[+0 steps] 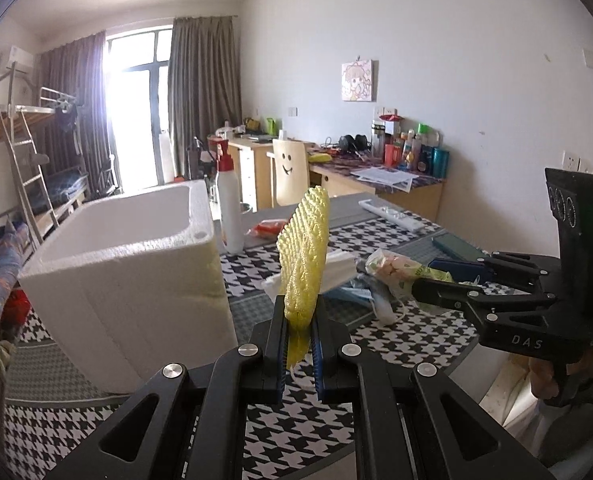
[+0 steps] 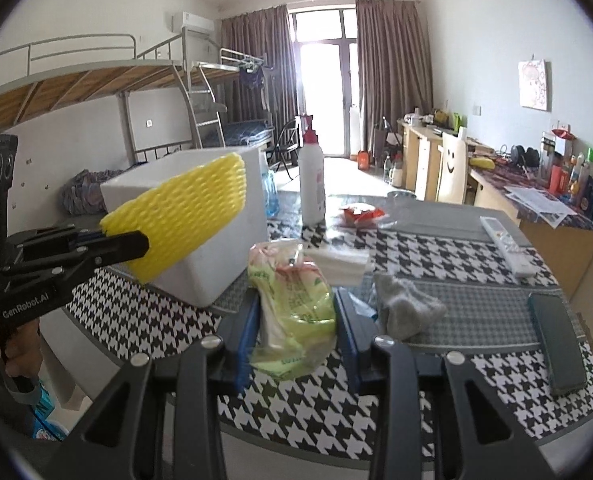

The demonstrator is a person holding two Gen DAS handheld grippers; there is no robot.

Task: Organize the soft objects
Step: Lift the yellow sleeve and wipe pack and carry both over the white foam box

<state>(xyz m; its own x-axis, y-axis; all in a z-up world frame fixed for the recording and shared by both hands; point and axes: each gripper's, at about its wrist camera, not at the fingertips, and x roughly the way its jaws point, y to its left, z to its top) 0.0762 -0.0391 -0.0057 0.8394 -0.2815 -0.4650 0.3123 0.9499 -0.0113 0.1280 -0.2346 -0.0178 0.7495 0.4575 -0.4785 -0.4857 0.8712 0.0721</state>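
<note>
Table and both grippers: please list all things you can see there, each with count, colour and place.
foam net: 1, yellow, held up between the left fingers
plastic bag: 1, green and clear, between the right fingers
foam box: 1, white, open, left part of table
bottle: 1, white with red pump, behind the box
sock: 1, grey, on table right of the bag
tissue pack: 1, white, behind the bag
snack wrapper: 1, red, far side of table
remote control: 1, white, right far edge
case: 1, dark green, right edge
tablecloth: 1, black and white check
left gripper: 1, black
right gripper: 1, black
</note>
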